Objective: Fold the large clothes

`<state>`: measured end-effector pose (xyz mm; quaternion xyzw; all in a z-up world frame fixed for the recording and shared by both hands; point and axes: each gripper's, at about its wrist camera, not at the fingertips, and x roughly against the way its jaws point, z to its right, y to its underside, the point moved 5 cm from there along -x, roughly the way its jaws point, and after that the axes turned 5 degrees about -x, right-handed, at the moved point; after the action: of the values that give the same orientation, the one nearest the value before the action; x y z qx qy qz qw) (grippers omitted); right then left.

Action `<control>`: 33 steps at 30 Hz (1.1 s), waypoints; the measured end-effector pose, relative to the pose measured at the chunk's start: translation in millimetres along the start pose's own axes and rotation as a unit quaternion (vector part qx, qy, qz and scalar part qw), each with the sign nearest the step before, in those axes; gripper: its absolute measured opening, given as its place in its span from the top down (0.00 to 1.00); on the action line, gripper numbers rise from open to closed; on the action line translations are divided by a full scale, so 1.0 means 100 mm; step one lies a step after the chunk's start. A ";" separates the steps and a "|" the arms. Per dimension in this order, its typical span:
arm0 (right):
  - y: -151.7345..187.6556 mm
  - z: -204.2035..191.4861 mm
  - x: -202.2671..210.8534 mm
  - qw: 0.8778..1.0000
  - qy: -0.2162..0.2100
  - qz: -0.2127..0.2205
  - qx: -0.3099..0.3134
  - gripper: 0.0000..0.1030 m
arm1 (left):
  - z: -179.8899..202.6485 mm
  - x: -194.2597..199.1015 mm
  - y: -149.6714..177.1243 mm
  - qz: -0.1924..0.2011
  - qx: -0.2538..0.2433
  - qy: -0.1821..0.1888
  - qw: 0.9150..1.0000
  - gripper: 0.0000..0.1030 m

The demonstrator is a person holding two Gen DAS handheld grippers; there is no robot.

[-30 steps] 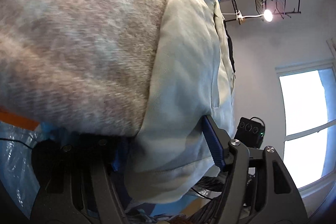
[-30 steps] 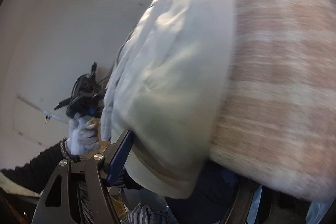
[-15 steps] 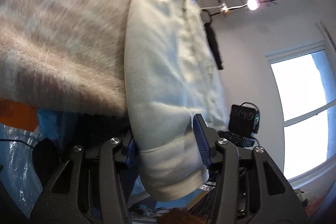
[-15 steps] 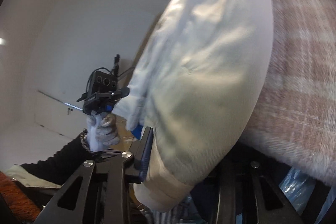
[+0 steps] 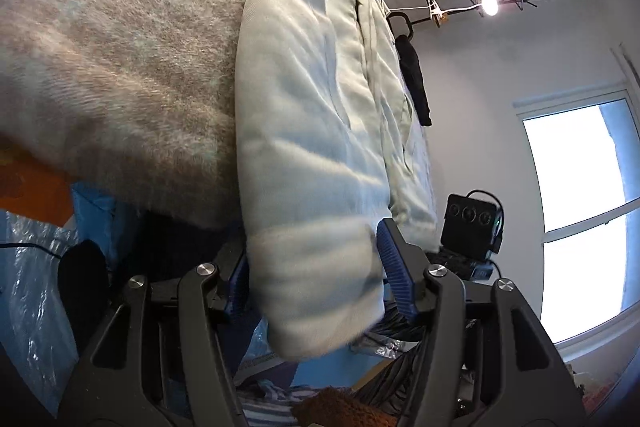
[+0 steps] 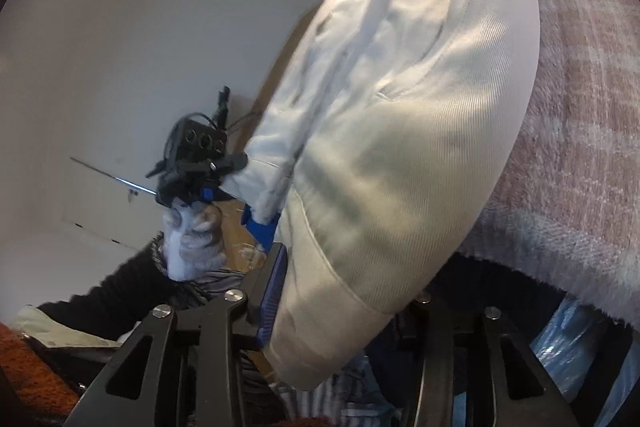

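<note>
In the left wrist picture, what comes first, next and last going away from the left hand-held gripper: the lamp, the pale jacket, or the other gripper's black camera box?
1. Pale jacket: its cuff sits between the left hand-held gripper fingers.
2. Black camera box: just right, beyond the jacket's hem.
3. Lamp: far off, upper right, on the clothes rack.

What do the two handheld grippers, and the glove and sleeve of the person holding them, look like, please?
Both the left gripper and the right gripper have black angular linkage arms with silver screws and ribbed blue pads. The left hand wears a pale glove, a dark knitted sleeve, and carries a cabled black camera box.
</note>
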<state>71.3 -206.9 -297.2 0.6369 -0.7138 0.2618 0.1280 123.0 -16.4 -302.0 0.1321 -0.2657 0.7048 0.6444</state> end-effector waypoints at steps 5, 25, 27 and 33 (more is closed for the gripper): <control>-0.10 -0.10 -0.04 1.000 -0.005 0.002 -0.001 0.63 | 0.15 0.13 0.06 -0.001 -0.029 -0.031 0.999 0.44; -0.12 0.01 -0.06 1.000 -0.002 0.017 -0.020 0.78 | 0.47 0.11 -0.11 0.033 -0.029 -0.004 0.999 0.82; -0.18 -0.06 -0.03 0.999 -0.014 0.028 -0.017 0.79 | 0.61 0.16 -0.18 0.045 -0.038 0.006 0.998 0.83; -0.29 -0.16 0.13 0.998 -0.023 0.053 -0.009 0.80 | 0.79 0.16 -0.34 0.059 -0.046 0.004 0.997 0.83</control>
<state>94.7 -210.8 -271.4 0.6031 -0.7515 0.2470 0.1027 141.9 -45.1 -221.0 0.0832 -0.3022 0.7295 0.6079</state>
